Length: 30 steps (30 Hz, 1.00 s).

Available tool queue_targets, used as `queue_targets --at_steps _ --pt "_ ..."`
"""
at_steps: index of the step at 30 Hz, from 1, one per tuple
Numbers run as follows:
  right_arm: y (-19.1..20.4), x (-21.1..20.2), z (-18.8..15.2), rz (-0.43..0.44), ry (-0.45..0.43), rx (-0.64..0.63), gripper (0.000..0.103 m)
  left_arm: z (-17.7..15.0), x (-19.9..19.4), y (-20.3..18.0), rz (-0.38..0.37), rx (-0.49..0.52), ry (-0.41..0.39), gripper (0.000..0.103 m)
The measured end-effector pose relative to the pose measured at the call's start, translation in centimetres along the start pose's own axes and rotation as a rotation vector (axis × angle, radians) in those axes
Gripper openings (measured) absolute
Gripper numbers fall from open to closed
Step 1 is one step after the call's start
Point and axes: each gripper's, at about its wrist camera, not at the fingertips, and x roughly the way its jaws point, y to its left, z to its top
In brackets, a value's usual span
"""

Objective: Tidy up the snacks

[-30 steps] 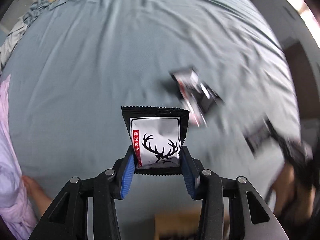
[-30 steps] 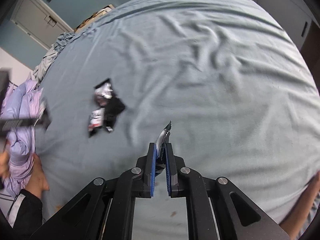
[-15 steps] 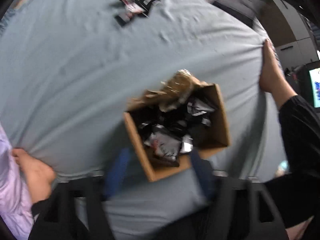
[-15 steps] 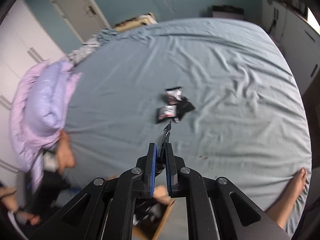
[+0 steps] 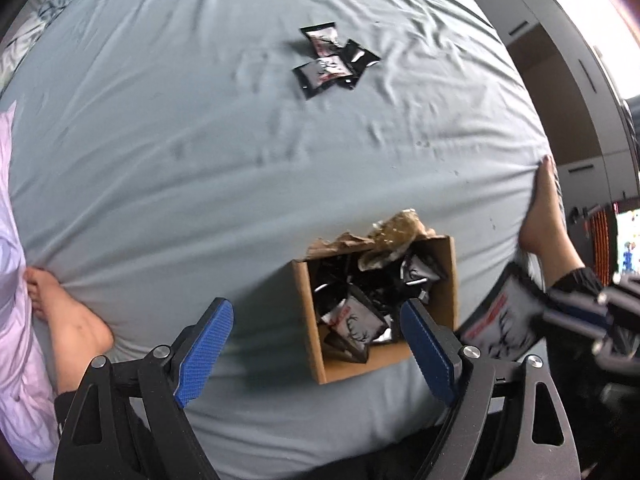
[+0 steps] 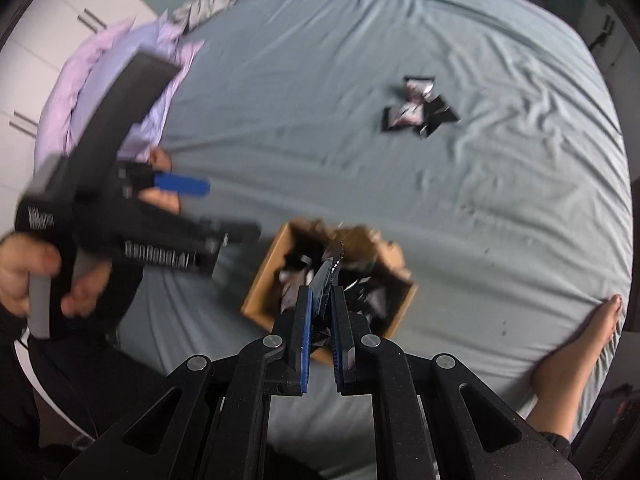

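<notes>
An open cardboard box (image 5: 308,320) of black and white snack packets sits on the grey-blue bed sheet. A deer-print packet (image 5: 354,322) lies on top inside it. My left gripper (image 5: 316,312) hangs open above the box's left wall with nothing between its blue pads. My right gripper (image 6: 320,292) is shut on a packet (image 6: 327,270), held edge-on over the box (image 6: 260,292). The left wrist view shows that packet (image 5: 500,328) at the box's right side. A small heap of loose packets (image 5: 332,60) lies farther up the bed, also seen as packets (image 6: 416,112) in the right wrist view.
A bare foot (image 5: 68,320) presses the sheet at the left and another foot (image 5: 544,216) at the right. A lilac duvet (image 6: 100,72) is bunched along the bed's left side. White wardrobe doors (image 6: 52,12) stand beyond it. Torn brown paper (image 5: 396,228) sticks out of the box.
My left gripper let go of the deer-print packet and opened wide above the box. My right gripper carried its packet from the open sheet to over the box.
</notes>
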Motion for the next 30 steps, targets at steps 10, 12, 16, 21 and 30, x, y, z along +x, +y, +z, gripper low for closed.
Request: queue_targets --at_steps 10,12,16,21,30 --pt "-2.5 5.2 0.9 0.114 0.234 0.196 0.087 0.4 0.6 1.9 -0.021 -0.055 0.025 0.087" --pt "-2.8 5.3 1.2 0.100 0.230 0.199 0.087 0.4 0.7 1.6 -0.010 -0.039 0.025 0.087" --pt "-3.5 5.5 1.6 0.077 0.231 0.212 0.087 0.5 0.8 1.2 -0.011 -0.026 0.027 0.087" --pt "-3.7 5.2 0.6 0.058 0.211 0.248 0.087 0.4 0.8 1.0 -0.008 -0.014 0.030 0.087" --pt "-3.9 5.2 0.6 0.049 0.213 0.265 0.087 0.0 1.3 1.4 -0.006 -0.018 0.052 0.087"
